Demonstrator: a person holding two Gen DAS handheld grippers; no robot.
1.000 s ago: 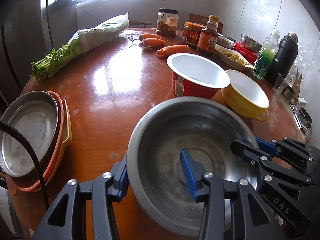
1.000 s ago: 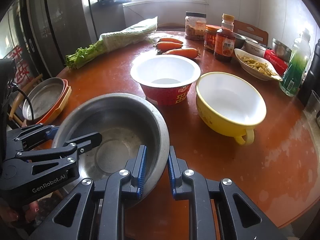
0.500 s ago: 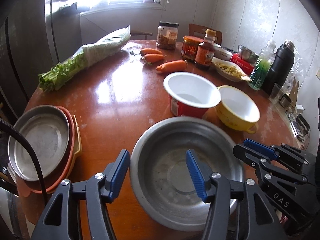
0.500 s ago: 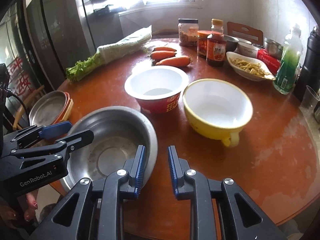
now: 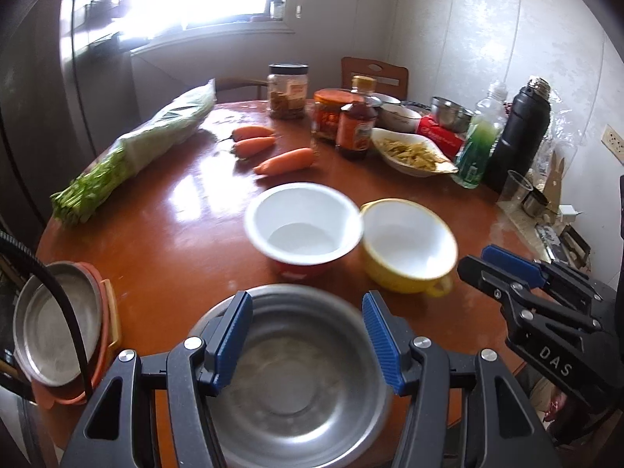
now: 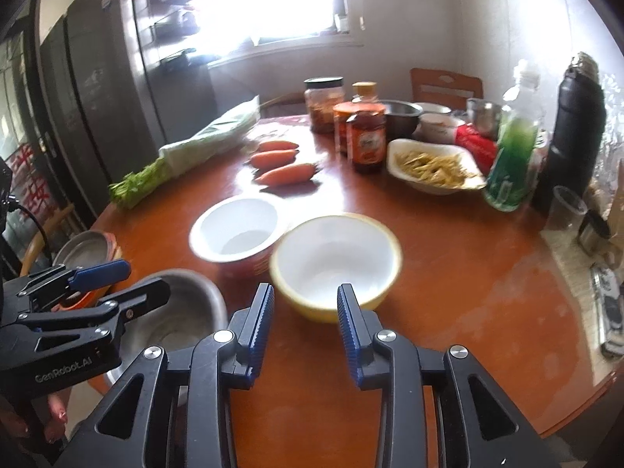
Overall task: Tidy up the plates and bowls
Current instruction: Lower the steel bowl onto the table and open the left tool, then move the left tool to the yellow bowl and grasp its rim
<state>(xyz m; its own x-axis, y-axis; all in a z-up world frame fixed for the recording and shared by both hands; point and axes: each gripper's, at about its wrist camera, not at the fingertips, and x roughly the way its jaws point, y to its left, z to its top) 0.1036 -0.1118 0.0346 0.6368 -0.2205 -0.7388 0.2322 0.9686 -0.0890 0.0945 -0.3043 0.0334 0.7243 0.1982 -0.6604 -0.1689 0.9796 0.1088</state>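
Sunlit and round, the brown bench (image 5: 163, 234) filled my left wrist view: my left tongs (image 5: 308, 335) stood spread above the steel bowl (image 5: 292, 390) at the near edge, pinching nothing, with the red bowl (image 5: 304, 230) and yellow bowl (image 5: 405, 245) touching just beyond and stacked plates (image 5: 58, 335) at the left edge. From the right wrist view, my right tongs (image 6: 304, 321) had just been opening, nothing between them, hovering before the yellow bowl (image 6: 335, 261), the steel bowl (image 6: 187, 312) lower left beside them.
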